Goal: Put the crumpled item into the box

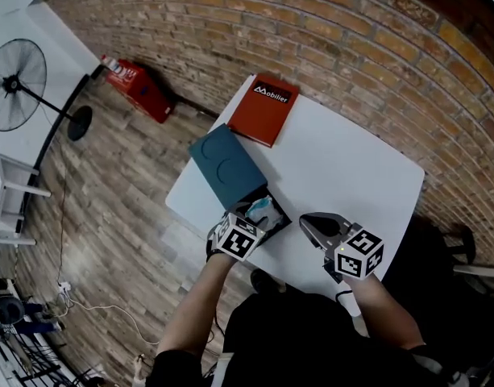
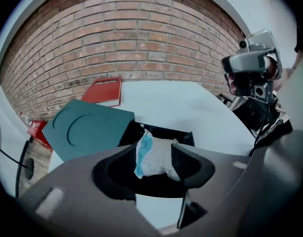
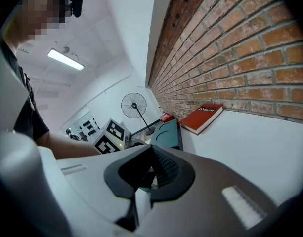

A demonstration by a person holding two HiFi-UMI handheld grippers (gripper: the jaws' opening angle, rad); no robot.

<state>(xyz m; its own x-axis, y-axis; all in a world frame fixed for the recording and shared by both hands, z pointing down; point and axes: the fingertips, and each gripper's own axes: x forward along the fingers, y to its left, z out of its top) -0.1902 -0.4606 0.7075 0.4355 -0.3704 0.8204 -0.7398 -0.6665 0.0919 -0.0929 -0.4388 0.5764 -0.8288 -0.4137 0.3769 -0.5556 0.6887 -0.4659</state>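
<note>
one crumpled item [image 2: 158, 163] in one box [image 2: 167, 131] between left gripper's [image 2: 153, 153] parted jaws, unseen past right gripper's [image 3: 153, 154] closed jaws.

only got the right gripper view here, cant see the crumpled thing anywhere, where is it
Observer: The crumpled item lies inside the open black box; the left gripper view shows it there.
Operator: is the left one clamped on it
Observer: No. The left gripper has its jaws apart, with the item between them.
Operator: and where am i next to that box
Observer: In the head view the right gripper, jaws together, is over bare white table to the right of the box, apart from it.
</note>
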